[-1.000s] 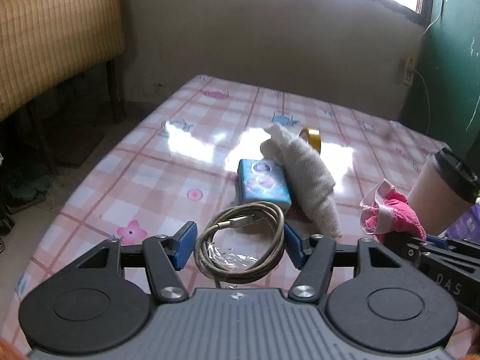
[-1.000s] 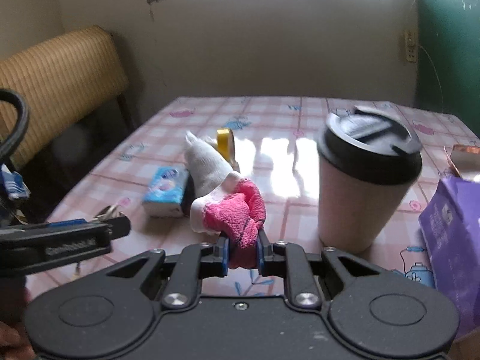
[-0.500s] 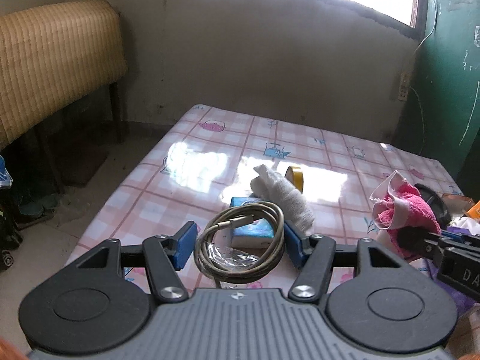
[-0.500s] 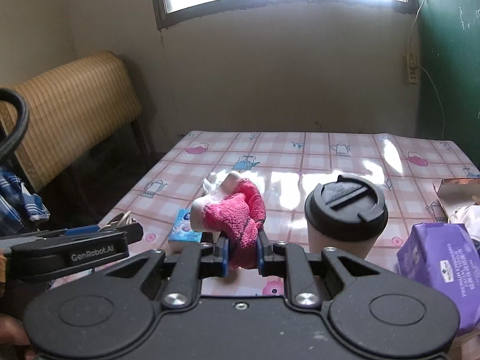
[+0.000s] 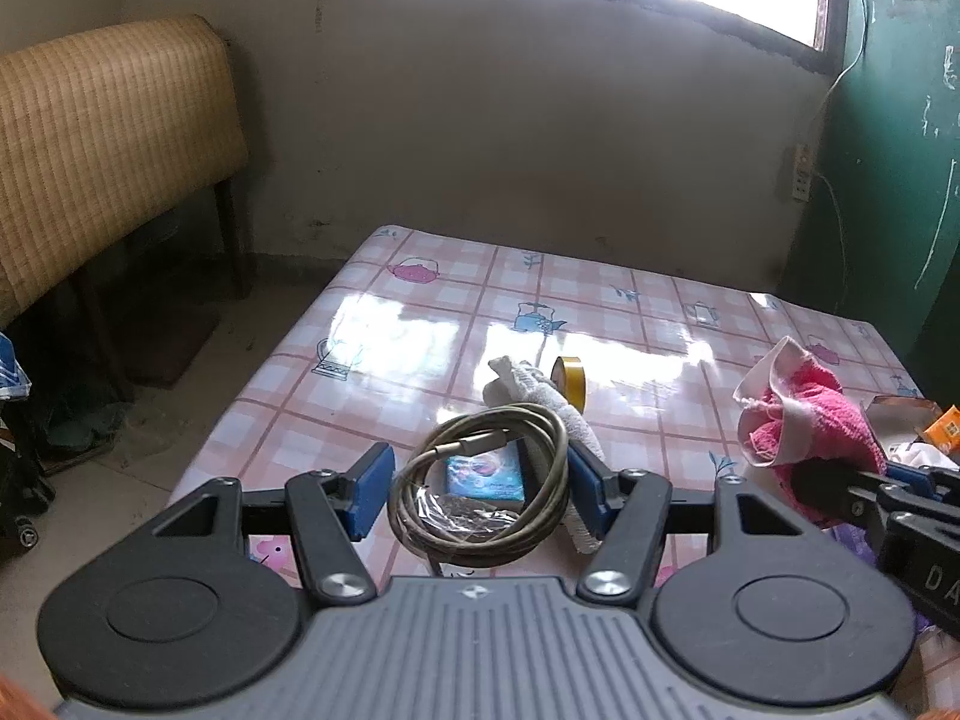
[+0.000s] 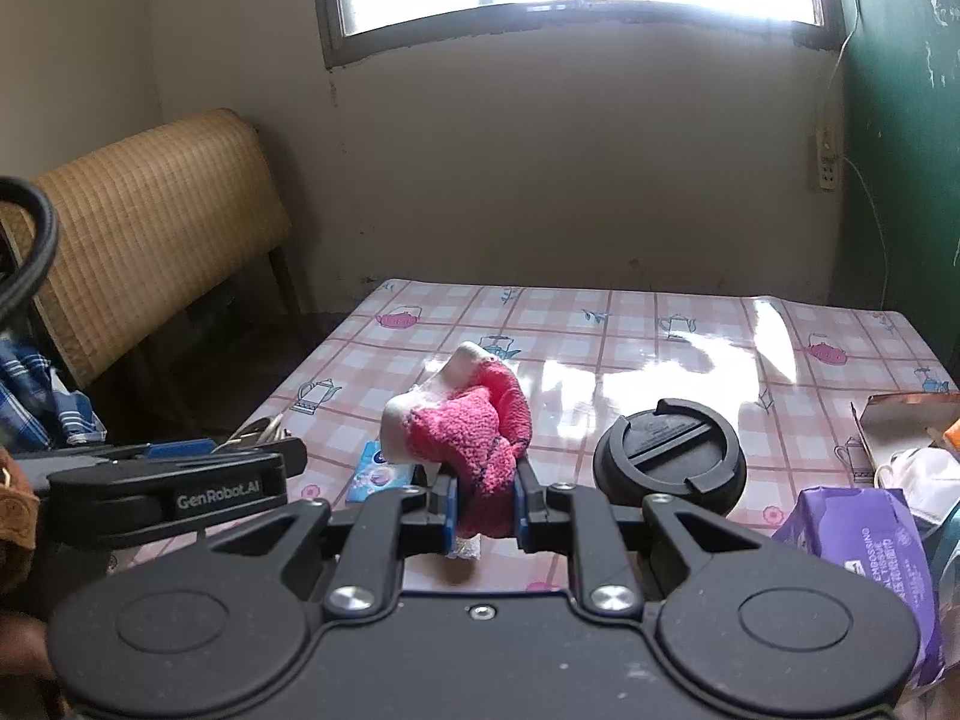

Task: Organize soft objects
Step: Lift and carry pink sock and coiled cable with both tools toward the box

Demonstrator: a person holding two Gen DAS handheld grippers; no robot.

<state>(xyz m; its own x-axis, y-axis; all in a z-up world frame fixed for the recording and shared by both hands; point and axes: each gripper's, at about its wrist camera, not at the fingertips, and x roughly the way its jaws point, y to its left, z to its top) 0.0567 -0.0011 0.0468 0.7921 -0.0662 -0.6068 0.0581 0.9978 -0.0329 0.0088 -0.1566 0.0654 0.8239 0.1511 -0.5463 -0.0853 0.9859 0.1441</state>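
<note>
Pink checkered oilcloth with little teapot prints covers the surface (image 5: 420, 324), which sits in a dim room with a bright window up top, a green wall on the right and a woven rattan headboard-looking thing (image 6: 156, 228) off to the left. Left claw (image 5: 477, 483) has its blue pads spread about halfway and a coiled grey cable (image 5: 480, 483) is wedged between them, hanging up off the surface. Right claw (image 6: 483, 501) is squeezed tight on a fuzzy pink sock (image 6: 474, 438) with a whitish cuff, also held up in the air. Down on the surface, seen through the cable loop, there's a small blue tissue pack (image 5: 486, 474), and right next to it a rolled white cloth (image 5: 540, 396) with a yellow tape roll (image 5: 570, 375) just behind. Over on the right-claw side there's a cup with a black lid (image 6: 669, 459), a purple tissue packet (image 6: 870, 546) near the edge, and an open cardboard box (image 6: 900, 420) with some white stuff beside it. Both claws are side by side, left one poking into the right camera's view.
</note>
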